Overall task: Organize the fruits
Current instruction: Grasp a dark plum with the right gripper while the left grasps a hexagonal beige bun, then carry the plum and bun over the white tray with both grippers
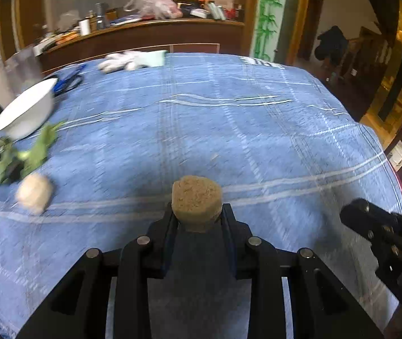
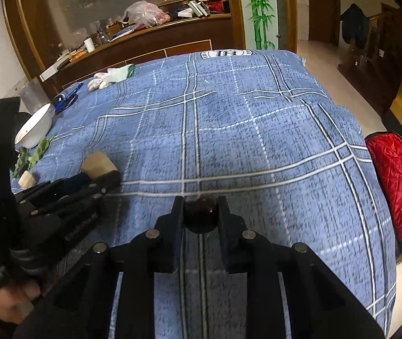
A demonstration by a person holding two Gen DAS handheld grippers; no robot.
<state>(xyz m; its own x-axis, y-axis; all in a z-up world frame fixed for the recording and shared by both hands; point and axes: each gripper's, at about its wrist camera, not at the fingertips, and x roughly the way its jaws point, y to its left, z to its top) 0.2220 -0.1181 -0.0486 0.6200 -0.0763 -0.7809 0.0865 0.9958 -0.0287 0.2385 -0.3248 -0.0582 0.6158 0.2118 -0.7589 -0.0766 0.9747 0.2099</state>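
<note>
My left gripper point(image 1: 197, 212) is shut on a tan, rough round fruit piece point(image 1: 196, 199), held above the blue plaid cloth; it also shows in the right wrist view point(image 2: 98, 164). My right gripper point(image 2: 201, 212) is shut on a small dark round fruit point(image 2: 201, 216) over the cloth near the front. A pale cream fruit piece point(image 1: 34, 193) lies on the cloth at the left, next to green leaves point(image 1: 31, 154); it also shows in the right wrist view point(image 2: 26, 180). A white bowl point(image 1: 24, 111) stands behind the leaves, also in the right wrist view point(image 2: 35, 127).
The table is covered by a blue plaid cloth point(image 2: 229, 130). White gloves point(image 2: 110, 76) and a blue pen with scissors point(image 2: 67, 97) lie at the far left. A red quilted cushion point(image 2: 398, 180) sits beyond the right edge. A cluttered wooden counter point(image 2: 144, 34) stands behind.
</note>
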